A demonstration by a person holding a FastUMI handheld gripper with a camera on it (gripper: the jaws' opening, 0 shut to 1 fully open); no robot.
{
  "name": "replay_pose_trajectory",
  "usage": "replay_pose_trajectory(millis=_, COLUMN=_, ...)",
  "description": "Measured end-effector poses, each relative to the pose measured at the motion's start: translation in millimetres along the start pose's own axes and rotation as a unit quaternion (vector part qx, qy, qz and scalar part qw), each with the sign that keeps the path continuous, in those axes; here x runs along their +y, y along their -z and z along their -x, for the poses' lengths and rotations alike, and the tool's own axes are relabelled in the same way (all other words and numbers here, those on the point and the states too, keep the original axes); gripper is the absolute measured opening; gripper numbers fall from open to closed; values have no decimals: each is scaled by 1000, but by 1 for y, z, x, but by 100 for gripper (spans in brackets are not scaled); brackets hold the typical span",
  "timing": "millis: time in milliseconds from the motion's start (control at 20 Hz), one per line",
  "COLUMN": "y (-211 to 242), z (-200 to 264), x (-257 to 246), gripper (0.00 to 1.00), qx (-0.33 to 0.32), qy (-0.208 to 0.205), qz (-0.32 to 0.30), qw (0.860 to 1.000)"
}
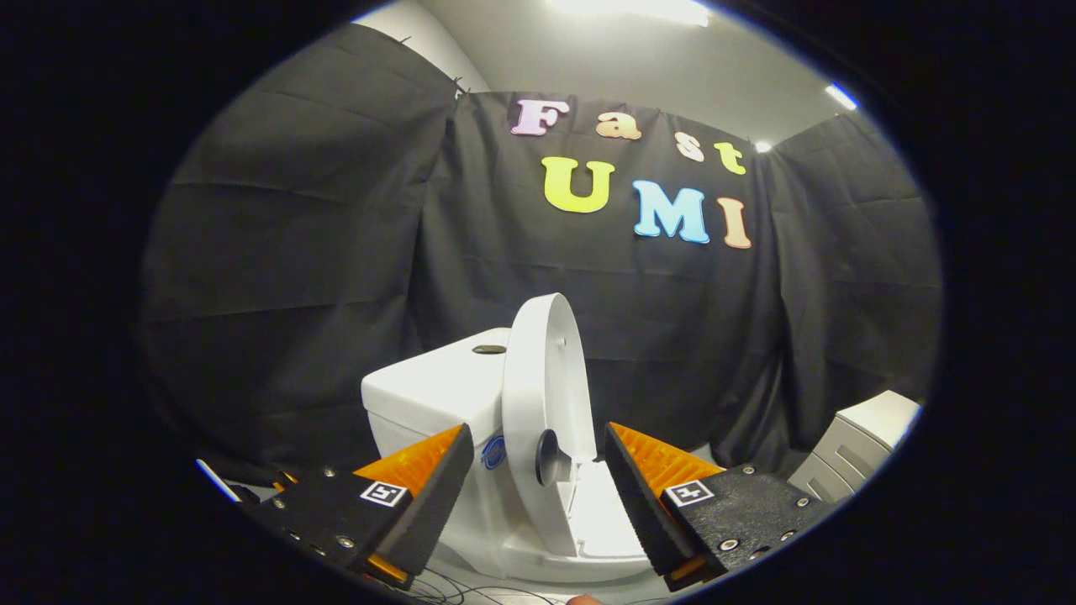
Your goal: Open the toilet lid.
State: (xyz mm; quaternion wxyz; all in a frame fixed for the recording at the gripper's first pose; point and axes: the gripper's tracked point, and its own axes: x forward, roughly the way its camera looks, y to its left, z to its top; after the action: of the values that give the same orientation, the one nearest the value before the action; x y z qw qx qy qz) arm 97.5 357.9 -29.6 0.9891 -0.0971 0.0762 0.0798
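The gripper (538, 479) sits at the bottom of the frame with its two fingers spread well apart, holding nothing. The left finger (424, 491) and the right finger (647, 496) angle inward toward each other, and each carries a small square marker on its flat upper plate.

In the lower centre of the frame, between and just beyond the fingers, stands a white toilet (504, 470). Its lid (542, 412) is raised and stands nearly upright, seen almost edge-on, with its top leaning against the tank (437, 391) just left of it. A dark round bumper shows on the lid's inner face near its lower part. The lid rises in the gap between the two fingers, and neither finger touches it. Below and to the right of the lid, part of the white seat (601, 512) and bowl rim is visible. A dark oval button (489, 349) sits on top of the tank, and a small blue sticker shows on the tank's front, just beside the tip of the left finger.

At the lower right of the frame, beyond the right finger, stands a pale grey cabinet (857, 445). A few thin cables (454, 588) lie on the floor at the bottom centre.
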Motion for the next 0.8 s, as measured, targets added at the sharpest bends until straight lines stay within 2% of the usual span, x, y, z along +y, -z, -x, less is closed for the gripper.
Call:
replay_pose_trajectory(millis=400, y=-28, z=24, x=-38, gripper=96, qx=-22, qy=-25, qz=-44, qw=998)
replay_pose_trajectory(millis=550, y=-43, z=37, x=-71, gripper=95, qx=-43, qy=-27, qz=-52, qw=997)
replay_pose_trajectory(millis=800, y=-49, z=61, x=-146, gripper=95, qx=-62, qy=-6, qz=-64, qw=996)
